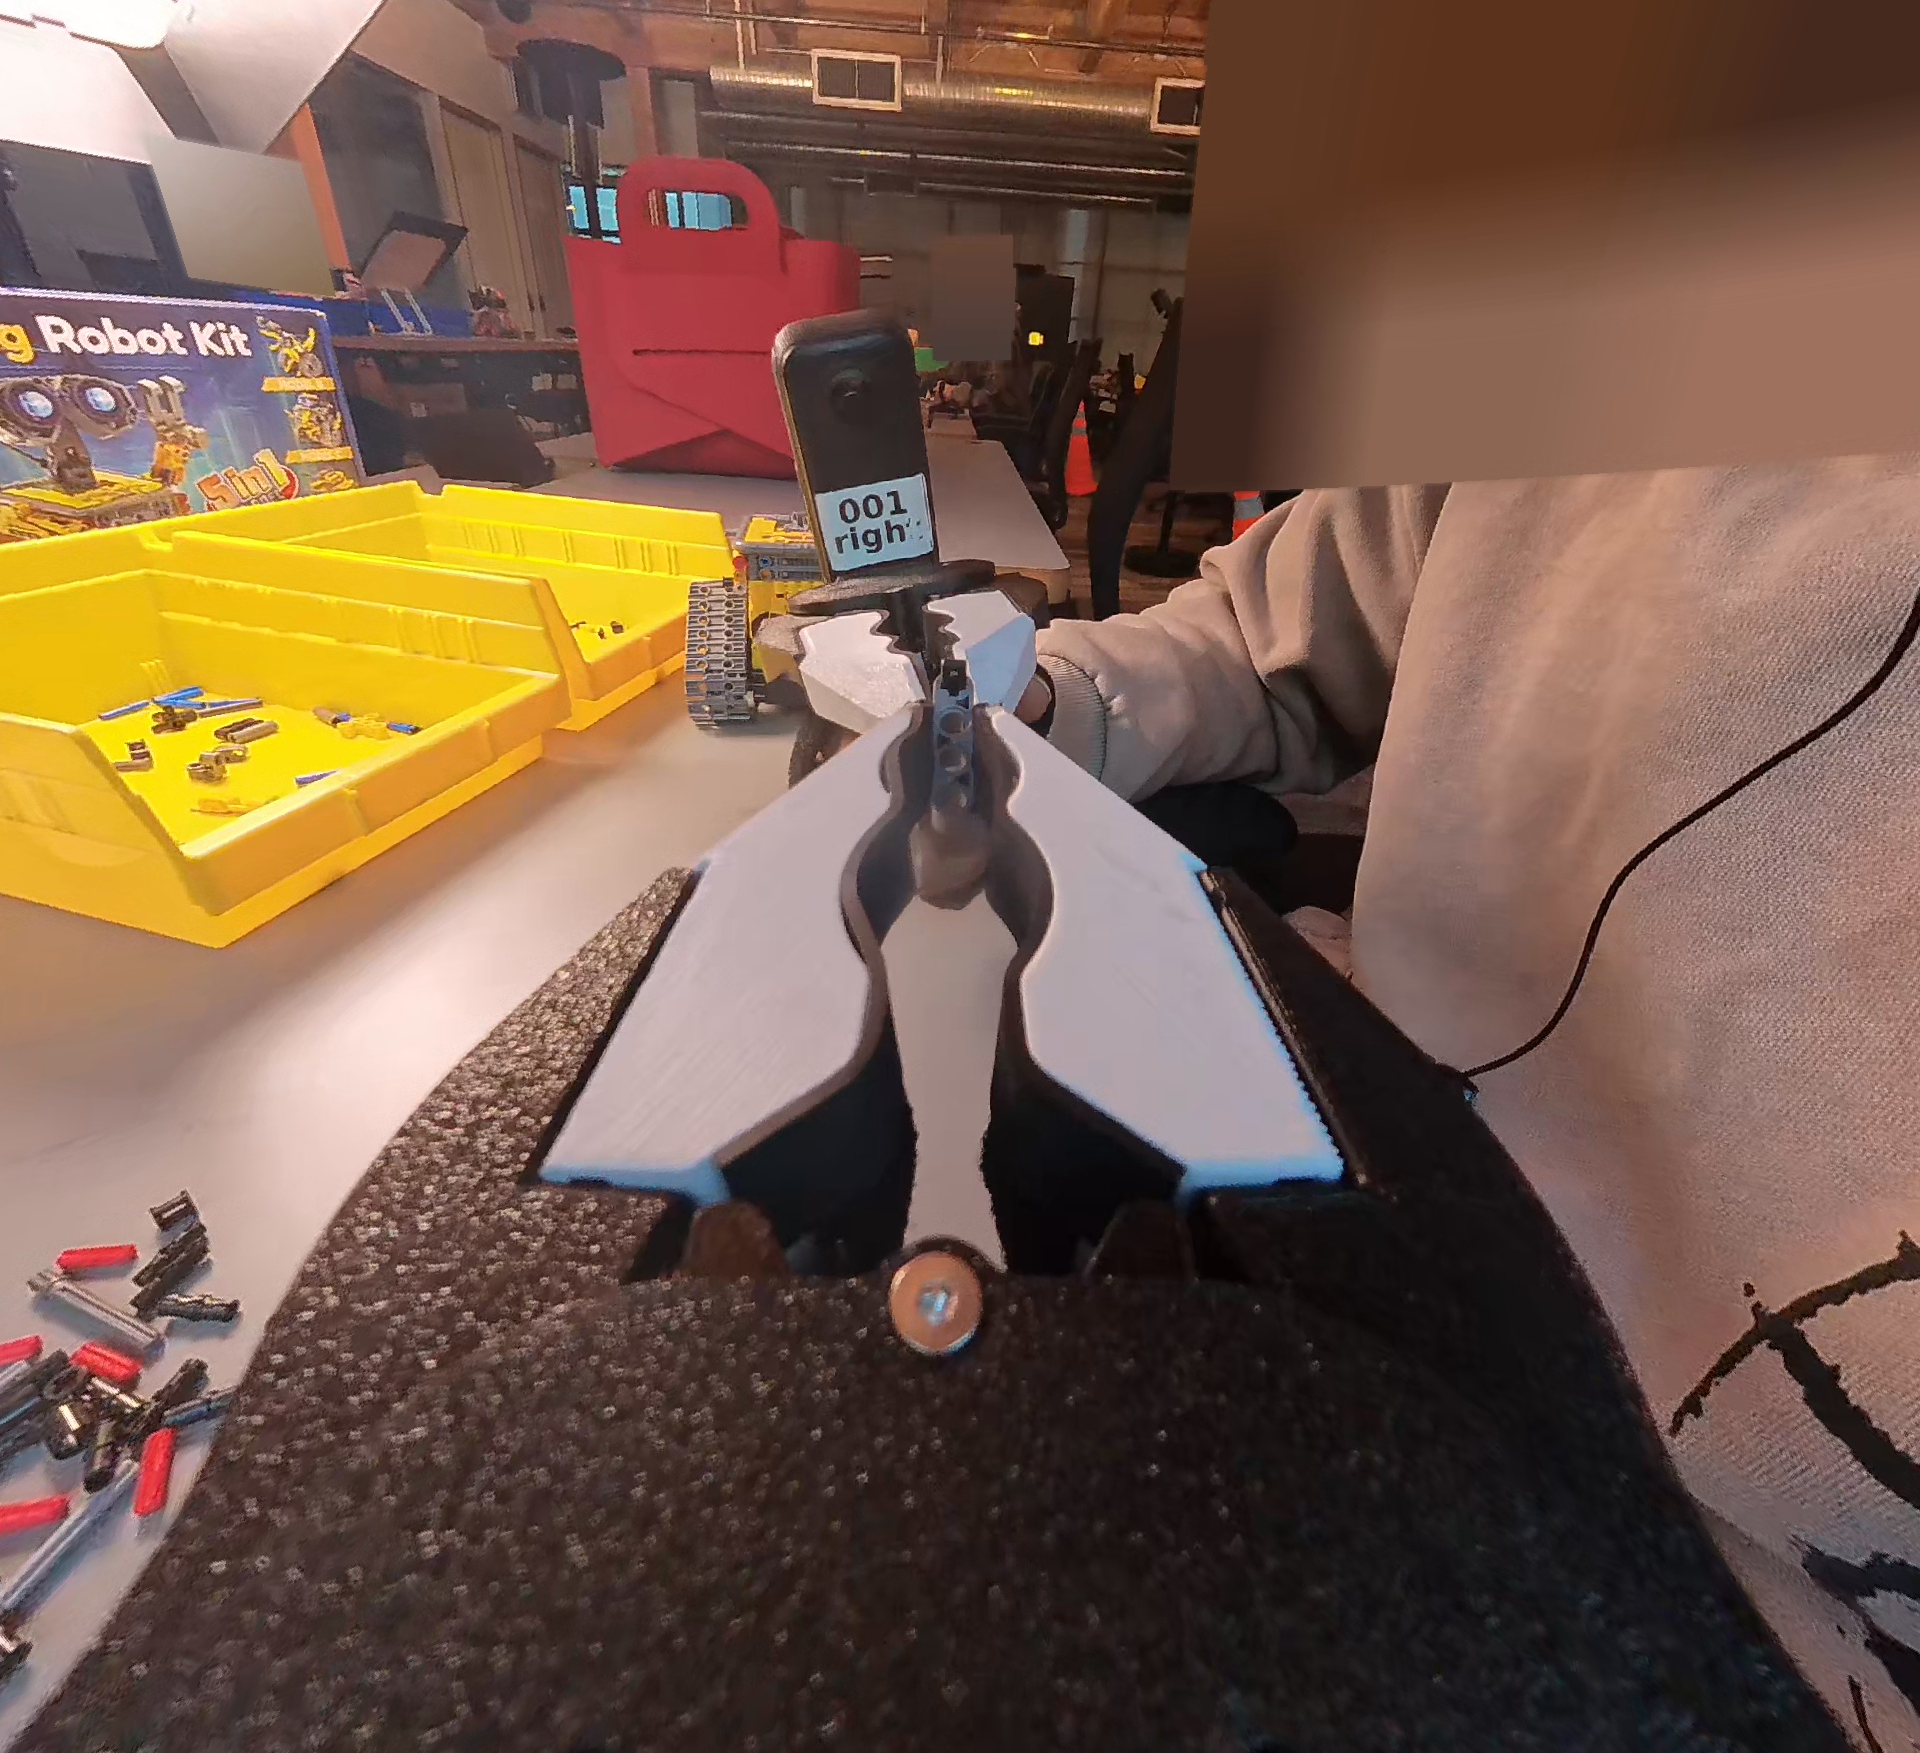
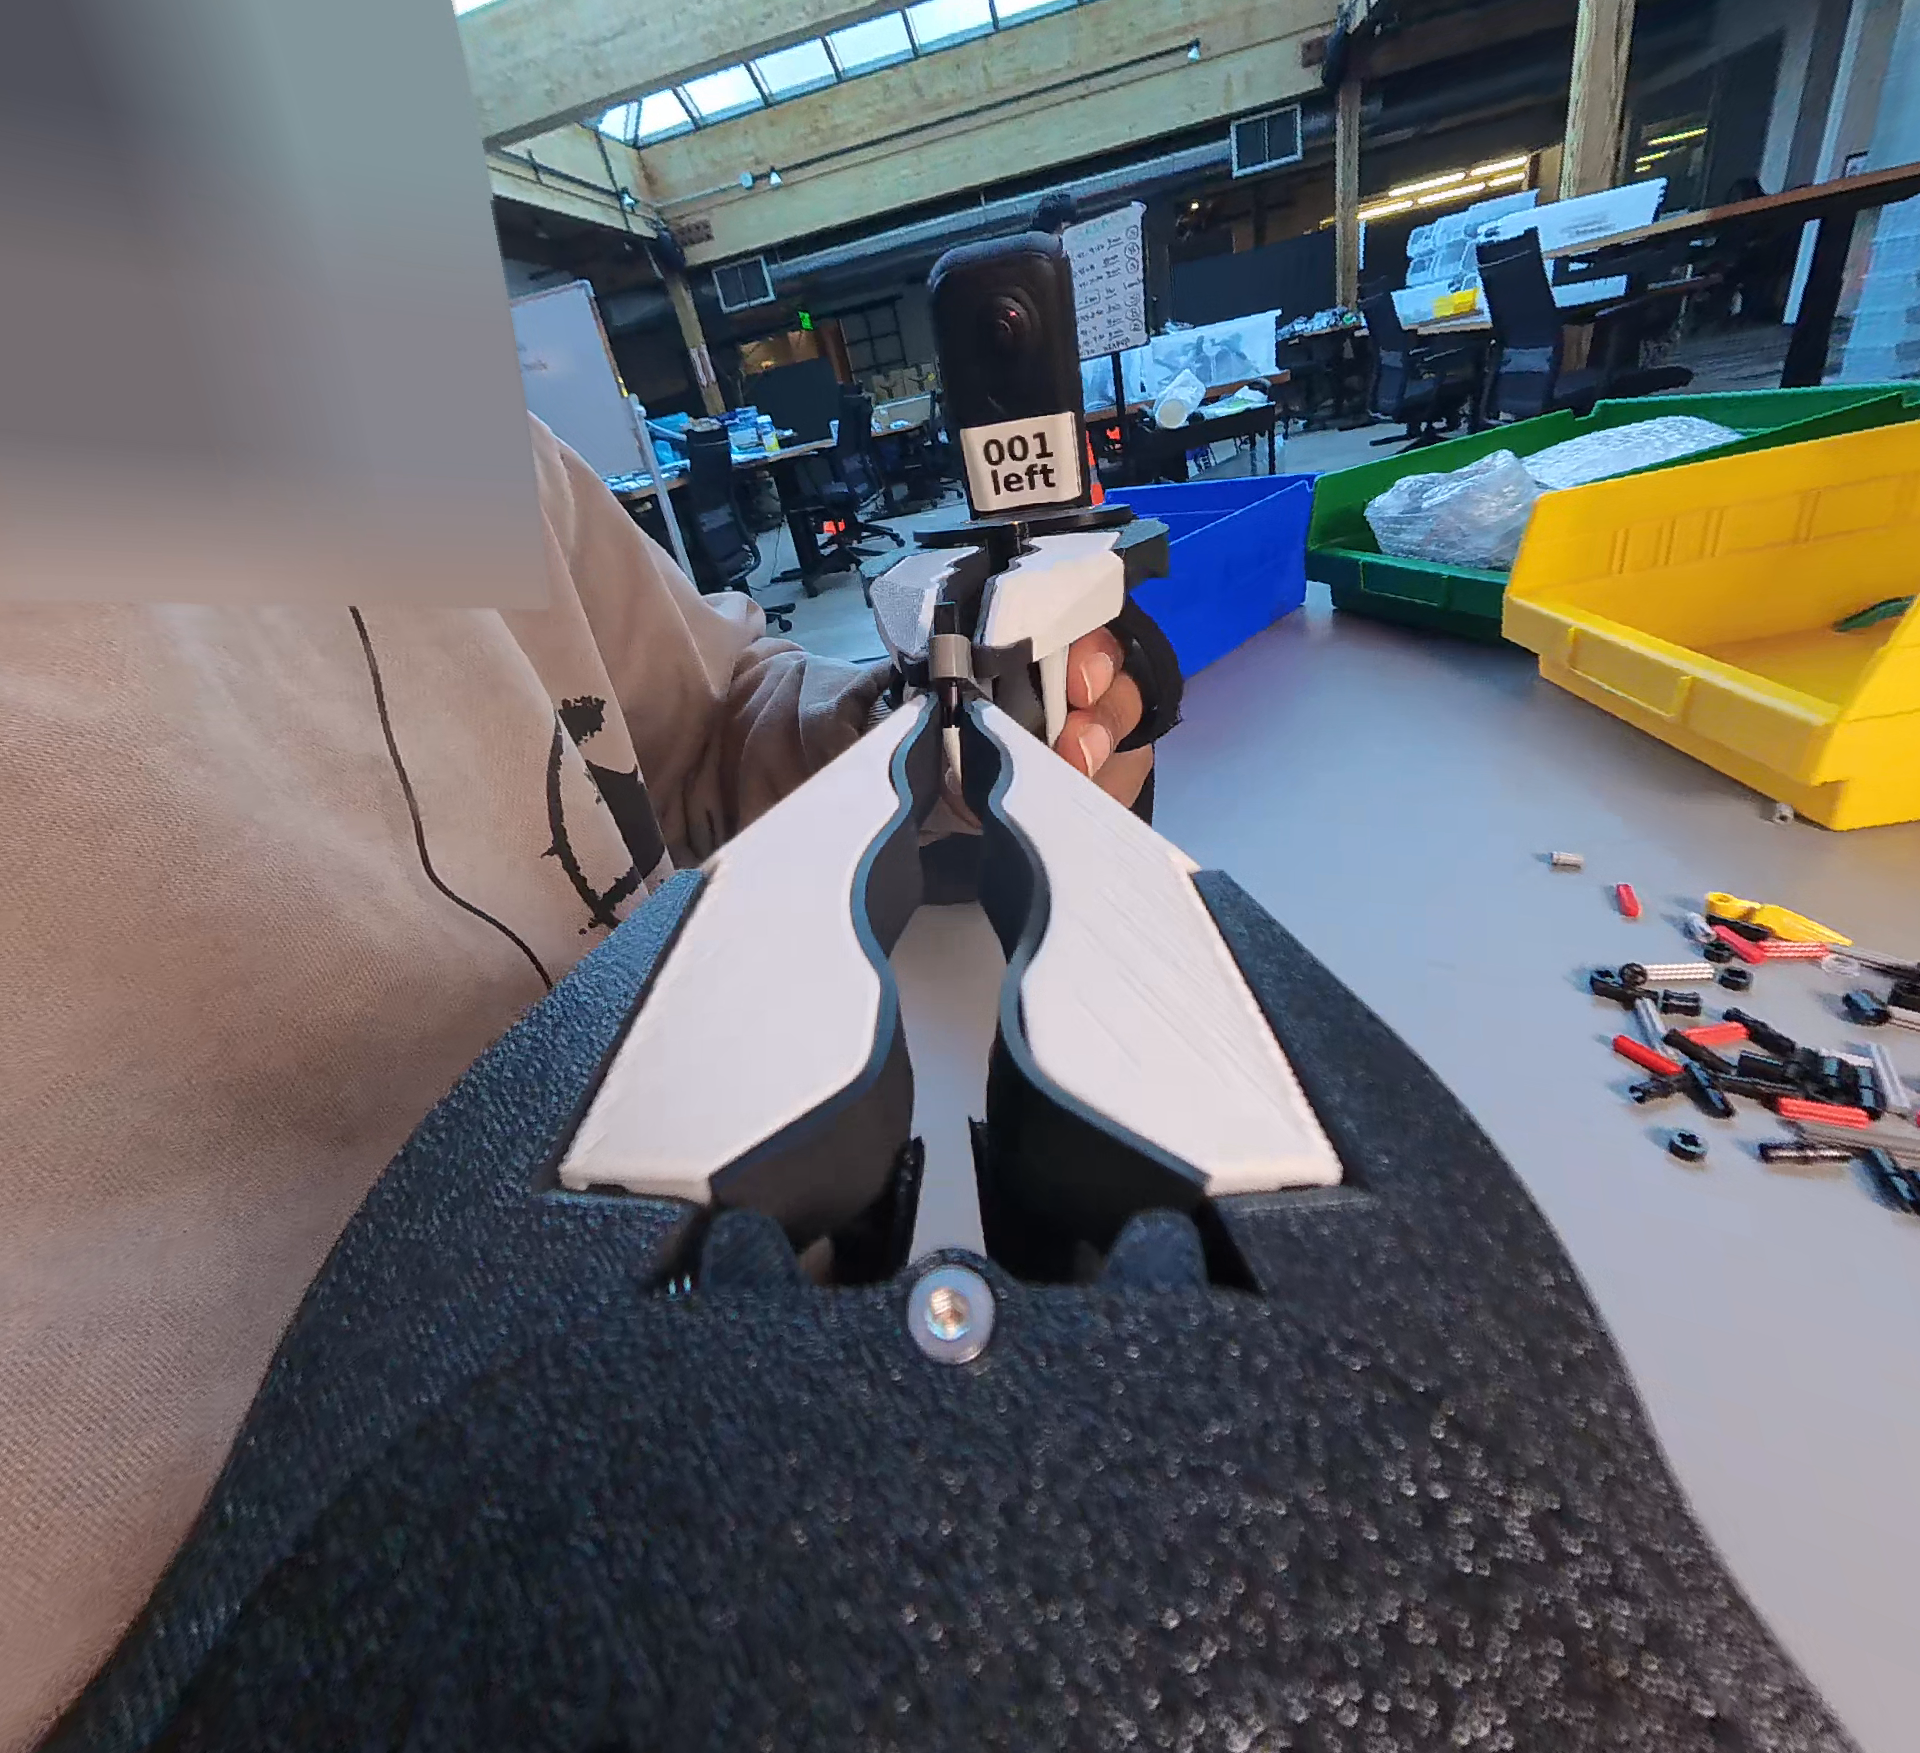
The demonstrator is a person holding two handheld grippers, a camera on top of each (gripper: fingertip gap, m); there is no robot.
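My left gripper (image 1: pixel 951 716) is shut on a grey perforated beam (image 1: pixel 948 747), held above the grey table (image 1: pixel 416 976). My right gripper (image 1: pixel 928 638) faces it tip to tip, with its black camera above. In the right wrist view, my right gripper (image 2: pixel 951 716) is shut on a small black pin (image 2: pixel 951 701). The pin's end meets the end of the grey beam (image 2: pixel 948 656), which sits in my left gripper (image 2: pixel 961 607). A hand (image 2: pixel 1101 716) holds the left gripper's handle.
Yellow bins (image 1: pixel 312 664) with small parts stand at left, by a printed kit box (image 1: pixel 156 404), a yellow tracked toy model (image 1: pixel 727 633) and a red bag (image 1: pixel 707 353). Loose parts (image 2: pixel 1766 1059) lie near yellow (image 2: pixel 1714 643), green (image 2: pixel 1382 576) and blue bins (image 2: pixel 1216 540). The person's torso is close. The tips of both grippers are at nearly the same place.
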